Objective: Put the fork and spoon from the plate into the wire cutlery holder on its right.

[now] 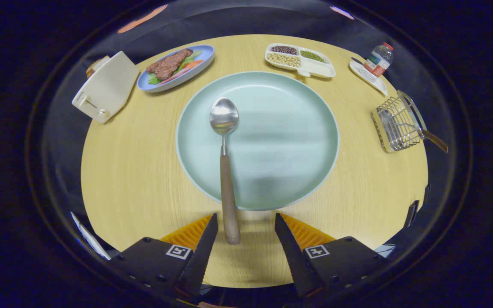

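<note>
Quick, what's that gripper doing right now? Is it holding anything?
Gripper: open, holding nothing. The spoon lies on the plate; its handle end sits between the fingers, nearer one of them, gripped by neither.

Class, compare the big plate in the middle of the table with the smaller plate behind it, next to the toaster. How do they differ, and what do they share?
The pale green plate is round and larger; the blue plate is smaller and looks oval. The green plate carries just a spoon, whose handle overhangs its rim toward the open tool; the blue plate holds meat and vegetables. The green plate sits mid-table; the blue one lies beyond it, beside the toaster. Both rest flat on the wooden table.
</note>
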A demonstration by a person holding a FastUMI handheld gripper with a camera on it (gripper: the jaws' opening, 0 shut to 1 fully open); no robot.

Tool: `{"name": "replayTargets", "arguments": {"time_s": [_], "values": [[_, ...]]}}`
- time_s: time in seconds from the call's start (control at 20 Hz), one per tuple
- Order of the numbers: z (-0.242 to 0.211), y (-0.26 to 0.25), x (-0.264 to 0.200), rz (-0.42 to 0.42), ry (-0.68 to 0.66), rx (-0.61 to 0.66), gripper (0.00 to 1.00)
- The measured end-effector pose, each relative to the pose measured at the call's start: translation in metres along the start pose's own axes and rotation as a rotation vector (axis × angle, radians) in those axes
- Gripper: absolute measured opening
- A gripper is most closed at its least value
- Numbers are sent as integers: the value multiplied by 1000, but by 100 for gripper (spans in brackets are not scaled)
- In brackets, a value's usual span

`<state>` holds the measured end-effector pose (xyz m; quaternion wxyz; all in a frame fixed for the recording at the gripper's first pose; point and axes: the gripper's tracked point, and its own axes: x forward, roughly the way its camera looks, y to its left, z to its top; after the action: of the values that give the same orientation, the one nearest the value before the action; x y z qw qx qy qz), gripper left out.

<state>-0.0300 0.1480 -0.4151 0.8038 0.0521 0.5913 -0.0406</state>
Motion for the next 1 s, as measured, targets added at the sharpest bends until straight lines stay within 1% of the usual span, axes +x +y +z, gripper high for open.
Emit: {"name": "replayTargets", "arguments": {"time_s": [0.05, 0.1, 0.15, 0.25, 0.35, 0.5, 0.75, 1.0], "values": [[1, -3, 3, -21, 0, 6, 73], [4, 1, 2, -13, 0, 17, 65], [7, 4, 5, -13, -7, 13, 55], [11, 1, 4, -46, -19, -7, 36], [10, 11, 1, -10, -24, -21, 17], [17, 8, -12, -9, -74, -56, 1], [23, -1, -35, 48, -138, -96, 1], [24, -33, -67, 81, -188, -145, 1]]}}
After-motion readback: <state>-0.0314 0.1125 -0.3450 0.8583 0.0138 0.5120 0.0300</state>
